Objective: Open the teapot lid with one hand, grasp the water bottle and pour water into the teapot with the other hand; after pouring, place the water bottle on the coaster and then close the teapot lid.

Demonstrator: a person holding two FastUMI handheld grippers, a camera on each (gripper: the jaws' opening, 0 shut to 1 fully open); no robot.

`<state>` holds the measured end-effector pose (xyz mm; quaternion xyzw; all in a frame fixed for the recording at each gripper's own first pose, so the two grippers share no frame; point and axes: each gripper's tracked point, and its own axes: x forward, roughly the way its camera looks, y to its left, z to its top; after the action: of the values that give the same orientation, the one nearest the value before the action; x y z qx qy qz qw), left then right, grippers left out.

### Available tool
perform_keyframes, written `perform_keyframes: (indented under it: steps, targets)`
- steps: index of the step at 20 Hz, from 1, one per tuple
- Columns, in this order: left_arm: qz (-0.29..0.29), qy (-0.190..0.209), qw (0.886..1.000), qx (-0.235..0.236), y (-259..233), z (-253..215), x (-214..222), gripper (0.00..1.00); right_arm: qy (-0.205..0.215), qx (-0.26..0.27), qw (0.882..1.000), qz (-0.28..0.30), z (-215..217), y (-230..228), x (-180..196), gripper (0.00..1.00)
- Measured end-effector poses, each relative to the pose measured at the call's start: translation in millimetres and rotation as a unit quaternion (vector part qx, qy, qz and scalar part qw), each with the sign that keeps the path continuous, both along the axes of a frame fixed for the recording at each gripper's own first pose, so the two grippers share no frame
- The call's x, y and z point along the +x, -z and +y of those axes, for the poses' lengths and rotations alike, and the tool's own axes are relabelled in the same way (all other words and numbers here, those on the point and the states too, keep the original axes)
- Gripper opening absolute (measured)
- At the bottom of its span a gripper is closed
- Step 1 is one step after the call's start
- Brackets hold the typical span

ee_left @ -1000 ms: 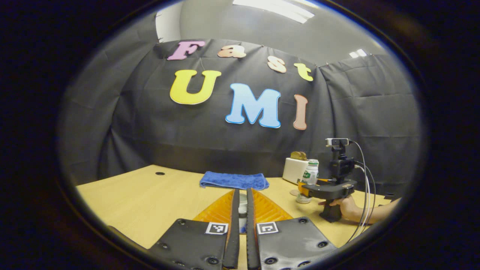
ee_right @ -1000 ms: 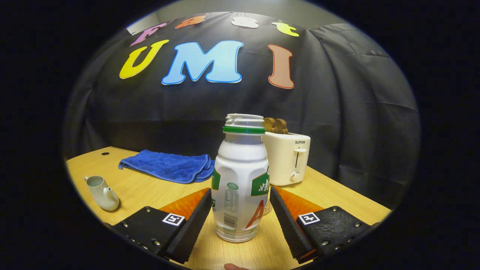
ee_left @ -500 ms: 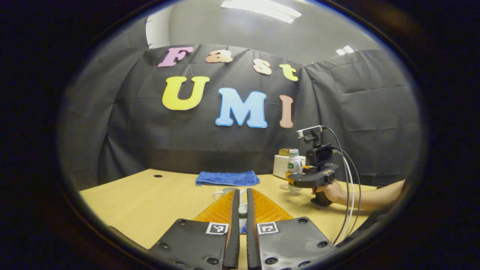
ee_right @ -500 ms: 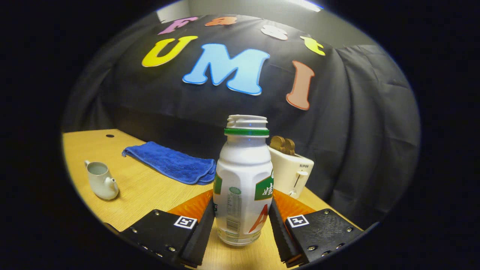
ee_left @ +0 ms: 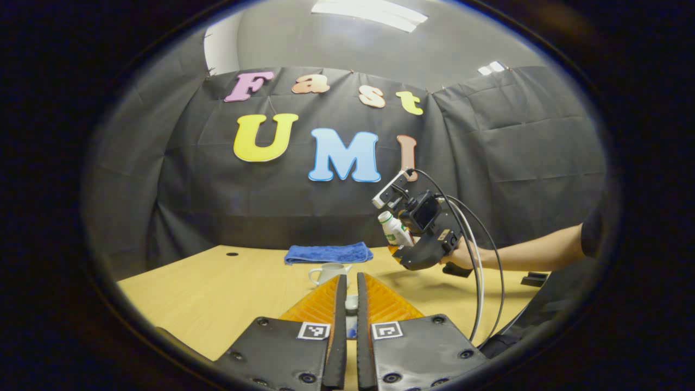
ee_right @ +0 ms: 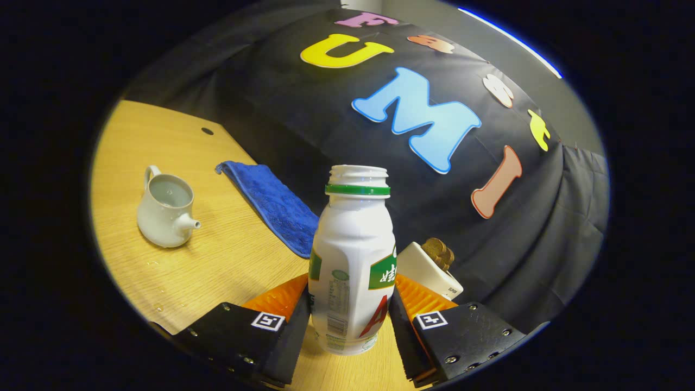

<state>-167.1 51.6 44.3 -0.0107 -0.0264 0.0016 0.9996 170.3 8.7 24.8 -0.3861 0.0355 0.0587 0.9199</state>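
Observation:
My right gripper (ee_right: 350, 290) is shut on the white water bottle (ee_right: 353, 255), which has a green neck ring and no cap. The bottle (ee_left: 392, 227) hangs above the table, tilted toward the teapot, in the left gripper view. The pale teapot (ee_right: 165, 212) stands lidless on the table at the left, with liquid visible inside. In the left gripper view the teapot (ee_left: 328, 271) sits just beyond my left gripper (ee_left: 350, 279). That gripper is shut on a small pale piece, the teapot lid (ee_left: 351, 302), mostly hidden by the fingers.
A folded blue towel (ee_right: 271, 203) lies at the back of the wooden table (ee_right: 233, 260). A cream toaster (ee_right: 429, 269) with bread in it stands behind the bottle. A person's hand (ee_left: 461, 256) and trailing cables hold the right gripper.
The right gripper's fingers closed on the bottle, lifted it off the table and tipped it toward the teapot. The left gripper stayed shut and drew back, bringing the teapot into sight.

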Motion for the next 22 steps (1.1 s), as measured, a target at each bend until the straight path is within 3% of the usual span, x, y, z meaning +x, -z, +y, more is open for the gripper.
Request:
perform_keyframes:
  steps: [3, 4, 5, 8, 11, 22]
  targets:
    - [0.003, 0.007, 1.000, -0.005, 3.1, -3.8, 1.6, 0.18, -0.021, -0.067, 0.997, -0.009, 18.2, 1.3, -3.8, 0.71]
    - [0.005, 0.010, 1.000, -0.005, 5.8, -6.2, 1.7, 0.14, -0.028, -0.091, 0.995, -0.014, 23.4, 2.2, -4.2, 0.71]
    - [0.006, 0.009, 1.000, -0.001, 5.3, -6.5, 1.6, 0.18, -0.033, -0.114, 0.993, -0.018, 28.1, 3.4, -5.9, 0.71]
    - [0.000, 0.004, 1.000, 0.012, 2.9, -6.0, -0.3, 0.14, -0.047, -0.170, 0.984, -0.035, 39.1, 0.6, -8.1, 0.71]
    - [0.003, 0.005, 1.000, 0.018, 5.3, -10.0, -0.4, 0.18, -0.054, -0.227, 0.971, -0.048, 49.5, -2.4, -5.3, 0.71]
    - [-0.002, -0.001, 1.000, 0.020, 3.7, -6.9, -1.5, 0.18, -0.075, -0.346, 0.933, -0.069, 69.5, -1.0, -6.2, 0.71]
